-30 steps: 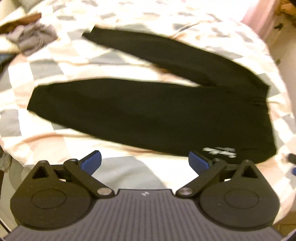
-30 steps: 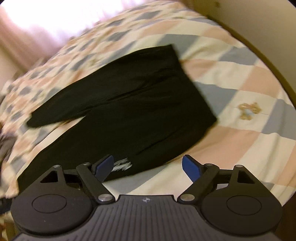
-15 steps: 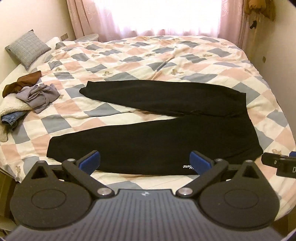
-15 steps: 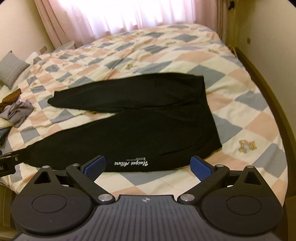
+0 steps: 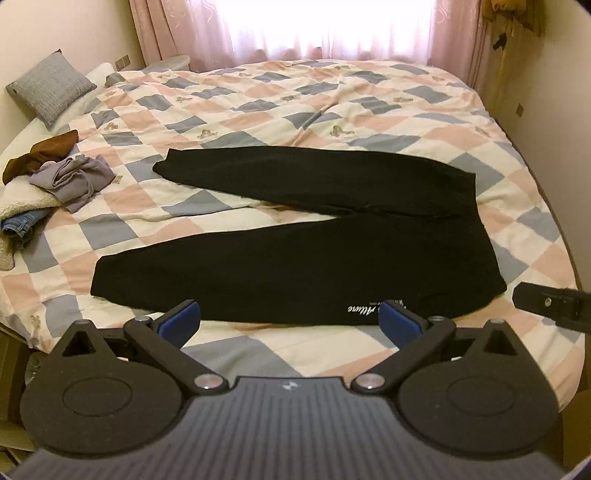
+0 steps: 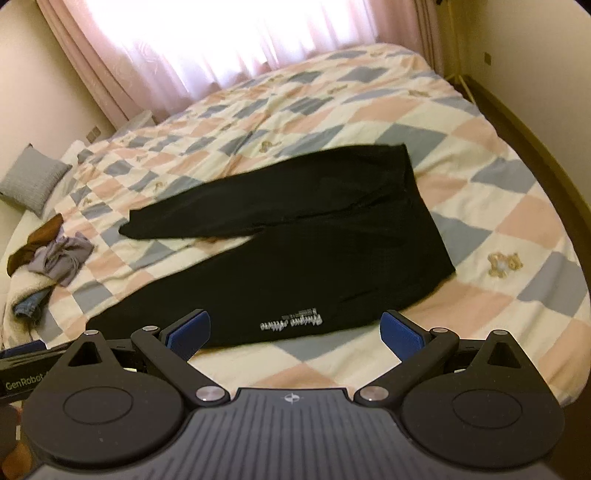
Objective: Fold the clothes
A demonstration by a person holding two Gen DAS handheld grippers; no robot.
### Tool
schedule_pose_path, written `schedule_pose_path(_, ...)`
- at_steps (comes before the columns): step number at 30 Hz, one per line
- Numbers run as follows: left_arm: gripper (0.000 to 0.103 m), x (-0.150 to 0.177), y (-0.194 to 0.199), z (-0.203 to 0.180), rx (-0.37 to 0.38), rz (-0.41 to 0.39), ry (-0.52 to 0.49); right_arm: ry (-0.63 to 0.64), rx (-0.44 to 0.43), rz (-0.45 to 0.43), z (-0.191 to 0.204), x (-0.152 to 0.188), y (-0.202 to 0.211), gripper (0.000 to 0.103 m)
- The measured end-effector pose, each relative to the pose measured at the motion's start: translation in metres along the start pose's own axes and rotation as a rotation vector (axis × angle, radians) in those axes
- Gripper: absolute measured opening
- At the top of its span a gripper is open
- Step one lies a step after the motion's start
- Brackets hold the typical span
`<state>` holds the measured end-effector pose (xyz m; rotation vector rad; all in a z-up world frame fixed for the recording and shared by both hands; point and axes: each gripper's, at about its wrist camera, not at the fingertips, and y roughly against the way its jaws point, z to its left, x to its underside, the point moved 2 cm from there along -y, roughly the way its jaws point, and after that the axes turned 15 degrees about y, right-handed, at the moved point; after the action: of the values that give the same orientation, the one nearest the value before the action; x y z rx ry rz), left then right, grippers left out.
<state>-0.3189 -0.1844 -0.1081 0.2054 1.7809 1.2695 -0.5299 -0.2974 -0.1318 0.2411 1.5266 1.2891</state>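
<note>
Nearest the lens, the left gripper (image 5: 290,319) and right gripper (image 6: 293,332) hang over the near edge of the bed (image 5: 461,110), each with its blue pads spread wide and nothing between them, apparently poised for a first grasp. Just beyond lie the black trousers (image 5: 295,258), flat on the checked quilt with the waistband to the right and the two legs splayed leftward in a V; laid out this way, the far leg could likely be folded over onto the near one. White lettering (image 6: 290,321) marks the near hip. Farther left, a small heap of other clothes (image 5: 70,177) waits near the bed's edge, well apart from the trousers, and a grey cushion (image 5: 51,88) leans by the wall under the curtained window (image 5: 325,26). Compared with half a second ago, both cameras sit slightly higher and farther back, the right view tilted and a little blurred, while the trousers have not shifted and no fold has begun.
</note>
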Motion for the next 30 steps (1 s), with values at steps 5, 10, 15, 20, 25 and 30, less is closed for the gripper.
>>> schedule_pose_path(5,0.102,0.009,0.000,0.007,-0.011,0.030,0.019,0.030,0.009,0.031,0.006,0.011,0.001,0.101)
schedule_pose_path(10,0.102,0.012,0.002,0.013,-0.014,0.040,0.017,0.040,0.013,0.047,0.012,0.013,-0.001,0.101)
schedule_pose_path(15,0.102,0.006,-0.004,0.019,-0.014,0.048,0.013,0.041,0.027,0.054,0.018,0.009,-0.007,0.101)
schedule_pose_path(20,0.102,-0.010,-0.016,0.030,-0.010,0.054,0.009,0.042,0.040,0.060,0.030,-0.002,-0.017,0.101)
schedule_pose_path(25,0.102,-0.036,-0.034,0.042,0.006,0.058,-0.003,0.039,0.065,0.059,0.046,-0.022,-0.033,0.101)
schedule_pose_path(30,0.102,-0.069,-0.056,0.055,0.030,0.048,-0.031,0.016,0.086,0.046,0.059,-0.044,-0.052,0.101)
